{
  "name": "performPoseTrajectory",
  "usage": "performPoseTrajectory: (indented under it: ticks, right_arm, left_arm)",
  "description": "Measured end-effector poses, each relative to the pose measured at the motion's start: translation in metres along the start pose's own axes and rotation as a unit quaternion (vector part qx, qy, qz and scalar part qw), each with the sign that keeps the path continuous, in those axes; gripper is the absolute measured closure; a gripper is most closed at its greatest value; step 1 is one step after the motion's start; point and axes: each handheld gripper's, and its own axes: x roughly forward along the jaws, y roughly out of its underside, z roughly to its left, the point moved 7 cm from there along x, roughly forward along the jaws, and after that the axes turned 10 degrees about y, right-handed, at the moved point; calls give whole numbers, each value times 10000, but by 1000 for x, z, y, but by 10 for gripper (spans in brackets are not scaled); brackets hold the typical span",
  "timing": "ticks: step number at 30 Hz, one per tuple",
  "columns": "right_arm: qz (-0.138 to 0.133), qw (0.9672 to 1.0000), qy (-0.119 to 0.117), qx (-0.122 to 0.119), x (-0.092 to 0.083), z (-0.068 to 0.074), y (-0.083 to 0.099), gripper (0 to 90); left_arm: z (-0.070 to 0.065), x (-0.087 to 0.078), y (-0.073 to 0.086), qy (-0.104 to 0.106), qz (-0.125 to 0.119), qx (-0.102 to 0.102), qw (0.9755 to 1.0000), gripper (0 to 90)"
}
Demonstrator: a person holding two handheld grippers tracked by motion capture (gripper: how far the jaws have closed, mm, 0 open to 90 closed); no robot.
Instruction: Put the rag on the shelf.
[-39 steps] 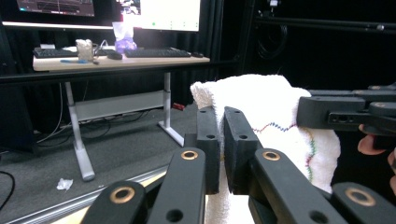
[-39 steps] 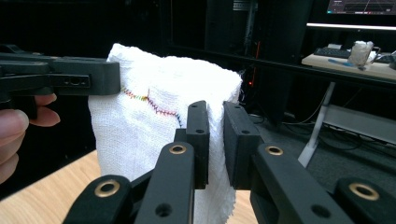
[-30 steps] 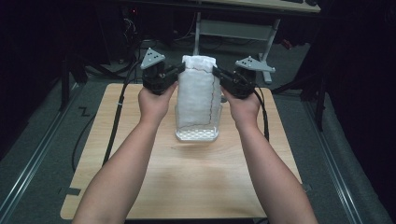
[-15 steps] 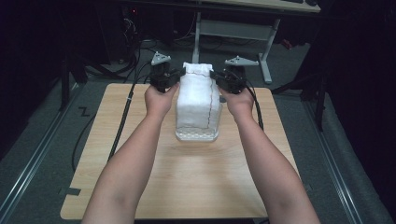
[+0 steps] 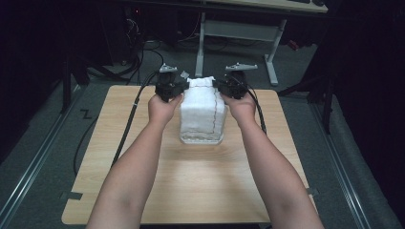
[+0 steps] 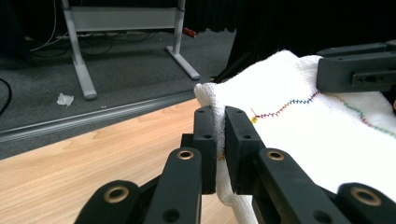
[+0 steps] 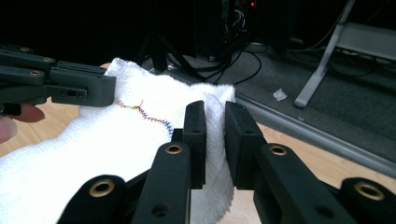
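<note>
A white towel point(image 5: 201, 112) with a thin multicoloured zigzag stitch line hangs over the middle of the wooden worktop point(image 5: 143, 191), held up by its two top corners so that it drapes down in a folded sheet; its lower edge meets the worktop surface at the centre, a little toward the far side. The left hand-held gripper point(image 5: 177, 87) pinches the towel's top left corner, and in the left gripper view its two black jaws stand close together with a fold of the white cloth pressed between them point(image 6: 219, 135); those jaws have just been opening slightly, yet the cloth sits clamped between the pads. The right hand-held gripper point(image 5: 224, 87) takes the top right corner in the same way: in the right gripper view point(image 7: 214, 140) a bunched edge of the towel runs up between the two jaws, which have also just been opening a little while the fabric is caught between them. The two grippers stand level with each other on either side of the towel's top edge, near the far part of the worktop, with the person's forearms reaching in from the near side. Beyond the worktop, on the dark floor, stand the grey legs of a desk frame point(image 5: 200, 45), with cables point(image 5: 143, 52) lying around them.
</note>
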Motion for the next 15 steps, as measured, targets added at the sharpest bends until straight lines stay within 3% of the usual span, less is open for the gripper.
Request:
performPoseTrajectory:
  ticks: [4, 6, 9, 15]
  right_arm:
    - [91, 9999, 60, 55, 4, -2, 3, 721]
    - [60, 9999, 55, 115, 4, -2, 3, 671]
    - [4, 9998, 54, 176, 3, -4, -1, 650]
    - [-27, 9999, 91, 130, 1, -5, -4, 638]
  left_arm:
    - [2, 1, 4, 5, 30, -62, 10000, 809]
    - [5, 0, 3, 12, -36, -186, 9998, 680]
    - [7, -3, 0, -90, -117, -241, 9996, 613]
    - [8, -7, -4, -137, -208, -226, 9994, 595]
